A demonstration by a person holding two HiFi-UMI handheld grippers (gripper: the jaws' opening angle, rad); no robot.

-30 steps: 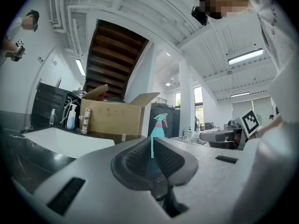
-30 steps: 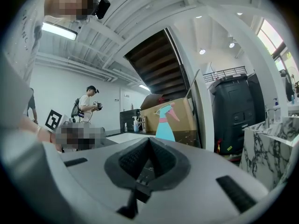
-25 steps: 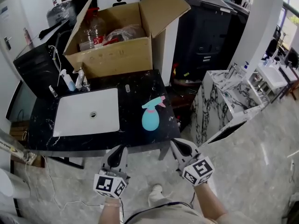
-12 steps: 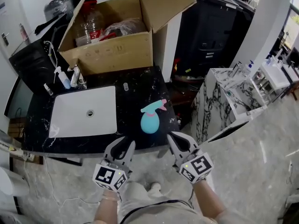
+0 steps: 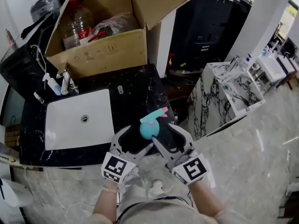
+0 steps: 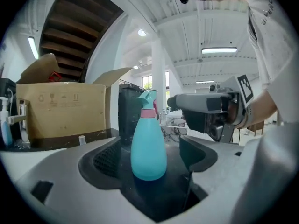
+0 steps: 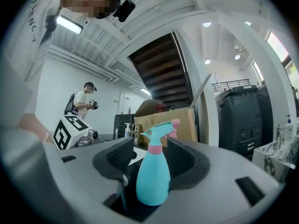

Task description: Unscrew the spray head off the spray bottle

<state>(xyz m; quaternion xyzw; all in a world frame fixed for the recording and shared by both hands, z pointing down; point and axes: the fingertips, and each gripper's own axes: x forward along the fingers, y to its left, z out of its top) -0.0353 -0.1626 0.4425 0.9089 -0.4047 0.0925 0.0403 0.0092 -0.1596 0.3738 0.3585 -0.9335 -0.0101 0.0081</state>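
Note:
A teal spray bottle (image 5: 148,129) with a pink collar and teal spray head (image 5: 154,115) stands upright near the front edge of the black counter (image 5: 135,90). My left gripper (image 5: 134,140) comes at it from the left. Its jaws have just been opening and stand wide, with the bottle (image 6: 148,148) between them and untouched. My right gripper (image 5: 169,135) comes from the right. Its jaws have also just been opening. The bottle (image 7: 153,176) stands between them, close to the right-hand pad (image 7: 187,162), and I see no squeeze on it.
An open cardboard box (image 5: 100,48) full of items sits at the back of the counter. A white sink (image 5: 79,120) lies to the left, with a tap and small bottles (image 5: 60,83) behind it. A marbled cabinet (image 5: 229,92) stands to the right. A person (image 7: 84,101) stands far off.
Both grippers moved forward from below the counter edge to either side of the bottle. Their jaws went from shut to open, and the bottle now stands between both pairs.

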